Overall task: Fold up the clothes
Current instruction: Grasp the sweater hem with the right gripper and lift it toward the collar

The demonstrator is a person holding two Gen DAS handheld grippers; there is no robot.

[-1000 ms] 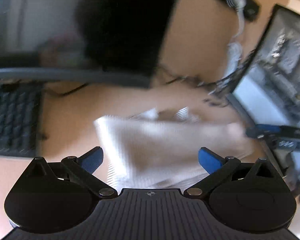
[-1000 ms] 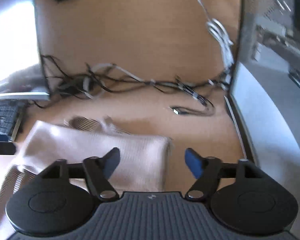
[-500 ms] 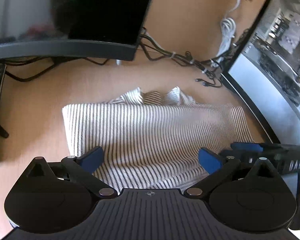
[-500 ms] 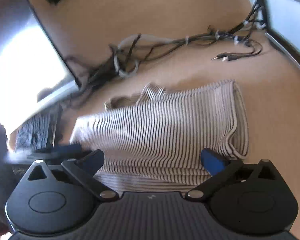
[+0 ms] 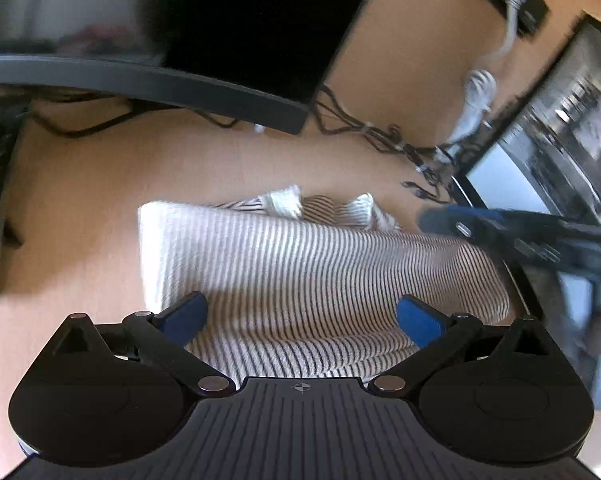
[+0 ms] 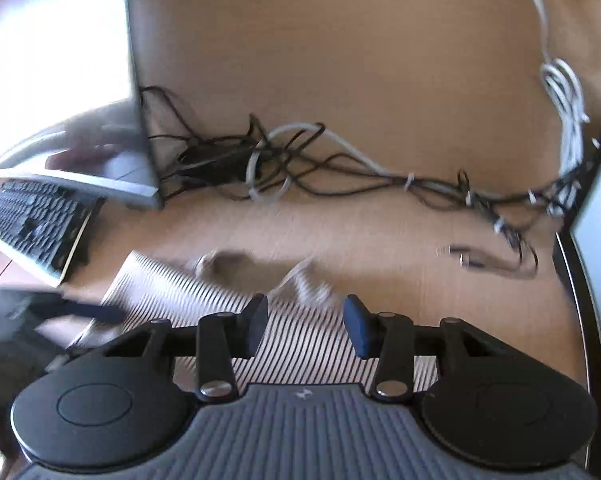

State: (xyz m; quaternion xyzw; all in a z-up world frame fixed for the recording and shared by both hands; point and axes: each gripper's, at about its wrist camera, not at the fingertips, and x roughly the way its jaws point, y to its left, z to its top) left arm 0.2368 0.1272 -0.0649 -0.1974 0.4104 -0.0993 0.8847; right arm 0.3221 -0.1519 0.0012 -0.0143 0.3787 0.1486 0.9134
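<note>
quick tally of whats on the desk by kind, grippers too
striped garment: 1
monitors: 2, one at left, one at right
keyboard: 1
cable tangle: 1
grippers: 2, left gripper, right gripper, both open over the garment
total: 7

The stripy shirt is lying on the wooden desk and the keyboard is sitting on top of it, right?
Not quite. The black keyboard sits beside the striped white shirt, on the bare wooden desk, not on top of it. The right wrist view shows this.
</note>
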